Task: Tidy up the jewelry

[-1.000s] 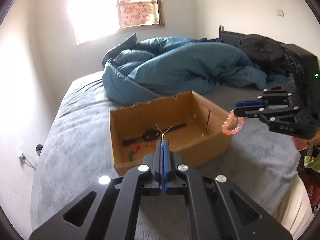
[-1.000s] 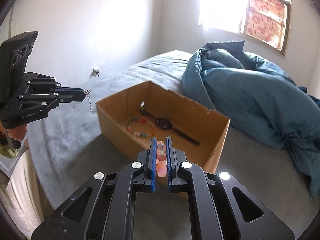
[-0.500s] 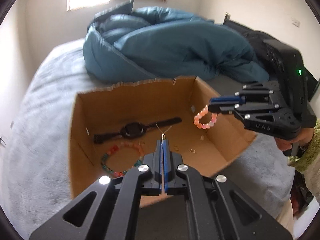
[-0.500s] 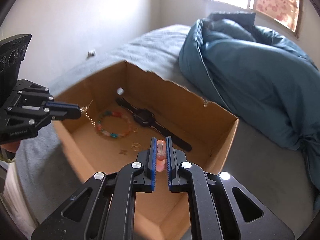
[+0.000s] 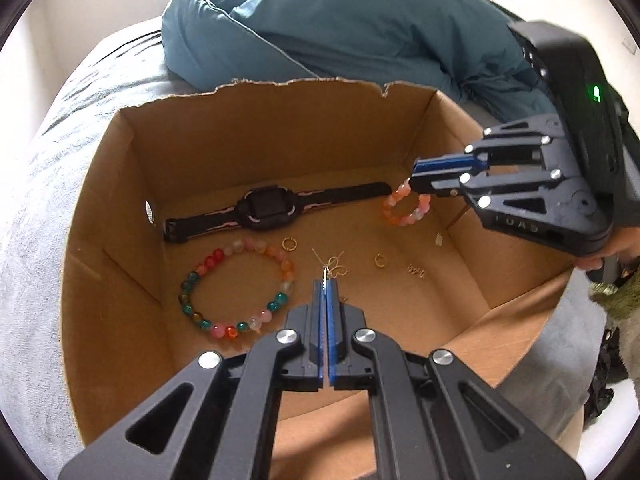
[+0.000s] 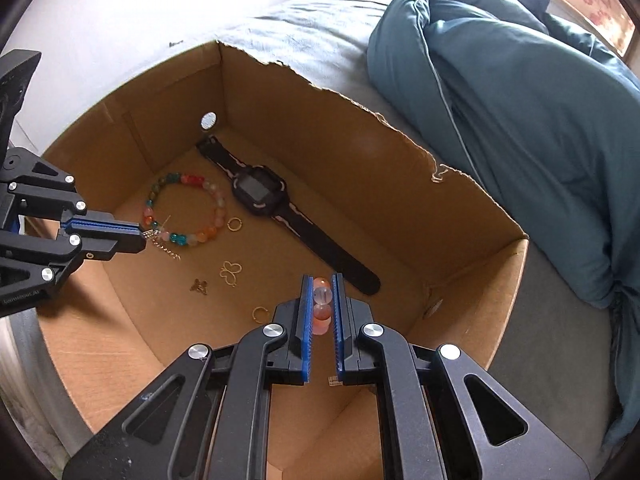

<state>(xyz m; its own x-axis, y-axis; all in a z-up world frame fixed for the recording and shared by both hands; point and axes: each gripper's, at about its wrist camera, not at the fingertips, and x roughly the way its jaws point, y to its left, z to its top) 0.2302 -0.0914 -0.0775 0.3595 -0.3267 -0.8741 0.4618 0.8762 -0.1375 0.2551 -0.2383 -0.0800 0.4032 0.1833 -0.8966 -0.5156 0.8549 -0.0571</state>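
Left fingers (image 5: 327, 280) pinching gold chain (image 6: 164, 249), right fingers (image 6: 321, 280) clamping pink bracelet (image 5: 405, 210) (both above box (image 5: 280, 128))

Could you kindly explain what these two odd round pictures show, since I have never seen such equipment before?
A person holds a hand tool with two fingers in each hand, and each tool carries a wide-angle camera looking along them. One picture is from the left tool, the other from the right, so each shows its own black frame at the bottom and the other tool at the side.

Both hang over an open cardboard box on a bed with a blue duvet. In the box lie a black watch, a bead bracelet of many colours and small gold rings and charms.

The left gripper is shut on a thin gold chain. The right gripper is shut on a pink bead bracelet.
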